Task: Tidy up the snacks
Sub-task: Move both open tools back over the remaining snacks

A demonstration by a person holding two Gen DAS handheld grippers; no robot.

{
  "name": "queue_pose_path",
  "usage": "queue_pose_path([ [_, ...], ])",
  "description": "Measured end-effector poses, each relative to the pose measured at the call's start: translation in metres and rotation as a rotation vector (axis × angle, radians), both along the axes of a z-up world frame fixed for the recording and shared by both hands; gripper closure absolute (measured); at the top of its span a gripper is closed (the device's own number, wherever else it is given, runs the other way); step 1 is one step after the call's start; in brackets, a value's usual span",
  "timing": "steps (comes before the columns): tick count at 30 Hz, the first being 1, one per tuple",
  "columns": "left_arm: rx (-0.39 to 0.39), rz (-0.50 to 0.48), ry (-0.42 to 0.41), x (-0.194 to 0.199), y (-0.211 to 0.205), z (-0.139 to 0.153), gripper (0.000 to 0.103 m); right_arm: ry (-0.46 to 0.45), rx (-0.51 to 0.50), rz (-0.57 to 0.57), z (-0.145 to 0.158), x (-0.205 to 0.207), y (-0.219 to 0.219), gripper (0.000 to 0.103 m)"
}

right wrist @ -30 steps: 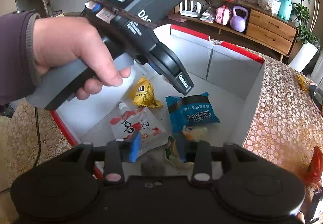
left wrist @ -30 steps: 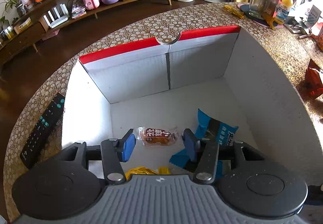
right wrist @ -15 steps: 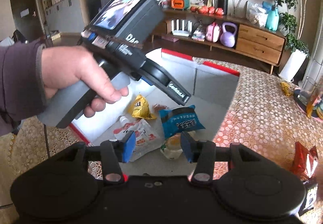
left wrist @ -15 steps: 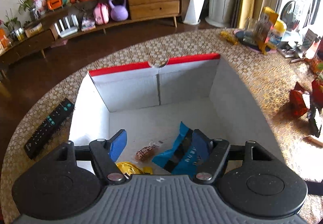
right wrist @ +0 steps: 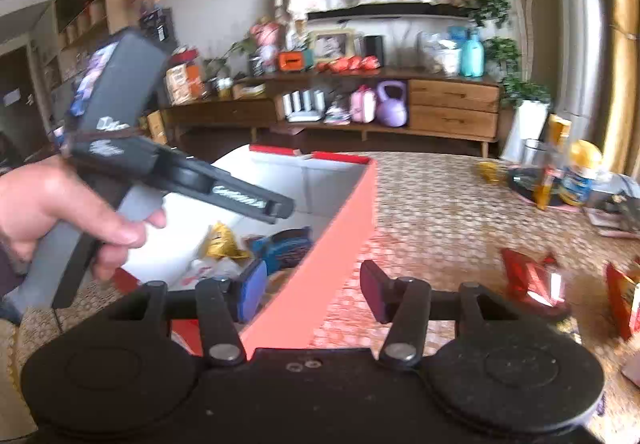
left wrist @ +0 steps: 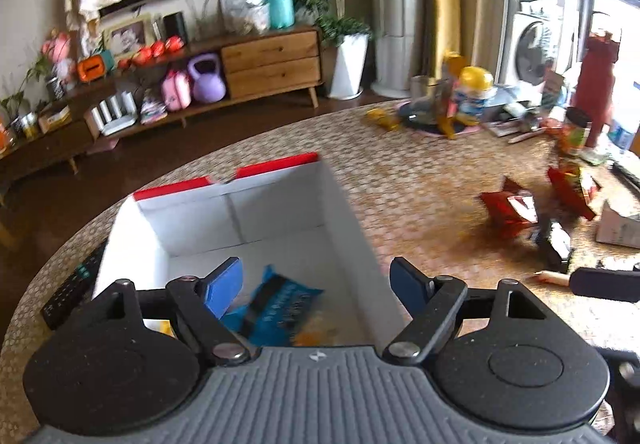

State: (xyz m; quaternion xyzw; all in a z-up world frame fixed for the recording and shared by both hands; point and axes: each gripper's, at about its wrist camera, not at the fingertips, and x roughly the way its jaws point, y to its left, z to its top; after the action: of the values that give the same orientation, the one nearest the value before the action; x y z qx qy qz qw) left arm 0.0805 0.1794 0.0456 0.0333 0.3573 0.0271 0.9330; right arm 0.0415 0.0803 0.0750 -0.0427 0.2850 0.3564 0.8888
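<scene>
The white box with a red rim (left wrist: 276, 164) holds a blue packet (left wrist: 280, 304); the right wrist view adds a yellow packet (right wrist: 222, 242) and a white-and-red pouch (right wrist: 208, 270) in it. My left gripper (left wrist: 316, 286) hangs above the box's right wall, its jaws opening with nothing between them. A hand holds the left gripper (right wrist: 180, 180) over the box. My right gripper (right wrist: 312, 292) hovers over the box's red outer wall (right wrist: 332, 268), its jaws opening and empty. Red snack packets (left wrist: 508, 208) (right wrist: 532, 284) lie on the tablecloth to the right.
A black remote (left wrist: 68, 296) lies left of the box. At the table's far side stand a glass, a yellow-lidded jar (left wrist: 474, 92), a dark red bottle (left wrist: 596, 84) and loose clutter. A small carton (left wrist: 618, 226) sits at the right edge. Patterned tablecloth (right wrist: 440, 212) stretches between box and packets.
Both grippers rose out of the box and swung right, bringing the table's red packets into view. The left jaws spread much wider; the right jaws widened a little.
</scene>
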Motion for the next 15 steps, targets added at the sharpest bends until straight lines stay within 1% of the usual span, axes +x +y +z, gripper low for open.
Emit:
queue_pose_path([
  [3, -0.014, -0.029, -0.012, 0.001, -0.019, 0.001, 0.021, -0.005, 0.014, -0.047, -0.004, -0.001, -0.022, 0.051],
  [7, -0.034, -0.069, -0.014, 0.004, -0.045, -0.003, 0.020, -0.010, 0.018, -0.116, -0.011, -0.001, -0.054, 0.045],
  [12, -0.057, -0.112, 0.000, 0.011, -0.078, -0.010, 0.020, -0.018, -0.002, -0.189, -0.022, -0.002, -0.089, 0.045],
  [15, -0.070, -0.132, 0.006, 0.016, -0.095, -0.013, 0.020, -0.025, -0.016, -0.235, -0.031, -0.002, -0.111, 0.043],
])
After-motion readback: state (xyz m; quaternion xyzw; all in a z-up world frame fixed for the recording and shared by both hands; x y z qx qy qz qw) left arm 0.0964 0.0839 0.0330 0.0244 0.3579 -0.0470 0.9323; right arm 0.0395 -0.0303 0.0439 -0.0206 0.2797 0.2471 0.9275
